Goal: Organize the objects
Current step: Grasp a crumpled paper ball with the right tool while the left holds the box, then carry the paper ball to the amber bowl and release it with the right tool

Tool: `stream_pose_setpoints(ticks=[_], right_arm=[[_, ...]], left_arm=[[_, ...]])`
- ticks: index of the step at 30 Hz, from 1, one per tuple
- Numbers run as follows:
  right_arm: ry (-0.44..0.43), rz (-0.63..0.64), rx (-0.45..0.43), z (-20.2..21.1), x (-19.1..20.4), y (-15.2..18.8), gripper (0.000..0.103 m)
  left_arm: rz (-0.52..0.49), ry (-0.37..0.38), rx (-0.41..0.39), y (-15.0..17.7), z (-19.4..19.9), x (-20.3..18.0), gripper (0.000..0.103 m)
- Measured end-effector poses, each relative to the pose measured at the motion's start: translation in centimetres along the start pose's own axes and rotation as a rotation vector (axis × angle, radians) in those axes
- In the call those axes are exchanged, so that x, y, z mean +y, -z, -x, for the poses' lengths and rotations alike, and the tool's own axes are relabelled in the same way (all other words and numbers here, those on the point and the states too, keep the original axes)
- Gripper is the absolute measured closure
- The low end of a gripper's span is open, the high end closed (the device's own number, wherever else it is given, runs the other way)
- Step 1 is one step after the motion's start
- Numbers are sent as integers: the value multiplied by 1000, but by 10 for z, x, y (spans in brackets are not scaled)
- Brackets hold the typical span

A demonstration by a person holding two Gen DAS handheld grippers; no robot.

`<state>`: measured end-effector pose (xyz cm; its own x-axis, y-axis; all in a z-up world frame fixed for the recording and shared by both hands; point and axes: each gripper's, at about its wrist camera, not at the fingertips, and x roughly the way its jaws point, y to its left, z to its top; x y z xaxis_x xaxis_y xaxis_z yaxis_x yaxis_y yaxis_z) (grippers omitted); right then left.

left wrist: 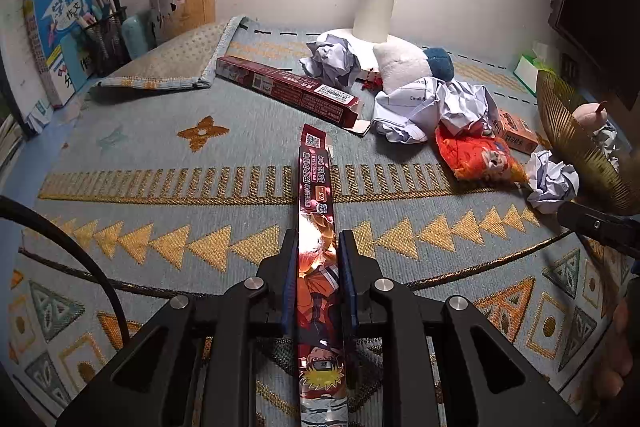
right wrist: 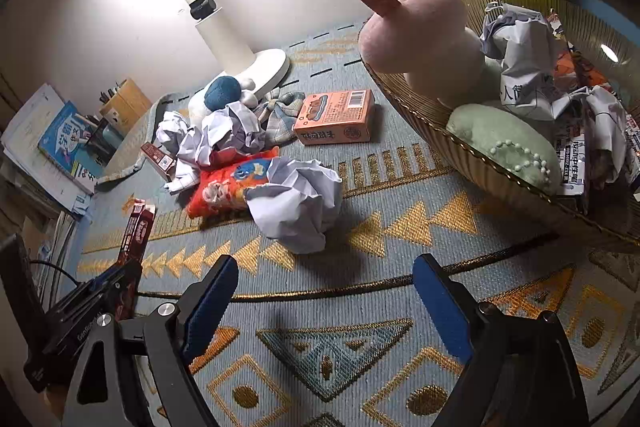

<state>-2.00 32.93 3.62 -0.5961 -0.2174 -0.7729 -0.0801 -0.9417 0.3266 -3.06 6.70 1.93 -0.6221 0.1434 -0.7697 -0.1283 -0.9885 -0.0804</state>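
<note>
My left gripper is shut on a long flat red cartoon-printed box, which sticks forward above the patterned cloth. The same box and left gripper appear at the left of the right wrist view. My right gripper stands open with nothing between its blue pads, above the cloth. Just ahead of it lies a crumpled paper ball beside a red-orange snack bag. A gold ribbed basket at the right holds plush toys, crumpled paper and packets.
A second long red box, paper wads, an orange carton, a white-and-blue plush and a lamp base crowd the far side. Books, pen holders and a folded mat sit far left.
</note>
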Motion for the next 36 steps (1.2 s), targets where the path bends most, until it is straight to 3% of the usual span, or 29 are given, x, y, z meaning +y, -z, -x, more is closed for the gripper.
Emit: stream_pose_setpoints(ticks=[3,6,8,14,16,18,22,25,27,32,36], right_arm=[[45,38,-10,-11,15,-8,22],[93,125,-18,-18,33,-14,57],[101,123,-40,-17,34,-14,57],[-5,118,-46,7,27,9,58],[17,153,-82,24,27,21,58],[76,199,-114,34,26,32,58],[95,202,-81,28,21,40,58],[81,237,-99,27,27,39,58],[76,246,-107,30,29,40,58],[-3,240,-179,71,19,50,58],[23,256,-284,129,3,51,58]], left_arm=[[1,6,-1,-1,-1,-1,86],[4,8,-2,1,-1,-1,86],[3,8,-2,2,0,-1,86],[-2,11,-1,2,0,-2,84],[-6,14,-1,3,0,-2,83],[-16,35,1,3,0,-4,72],[-49,39,5,4,0,-10,63],[-75,9,7,4,-1,-15,64],[-99,-12,3,6,1,-19,81],[-154,145,-40,15,26,-34,88],[-180,217,-87,8,54,-64,88]])
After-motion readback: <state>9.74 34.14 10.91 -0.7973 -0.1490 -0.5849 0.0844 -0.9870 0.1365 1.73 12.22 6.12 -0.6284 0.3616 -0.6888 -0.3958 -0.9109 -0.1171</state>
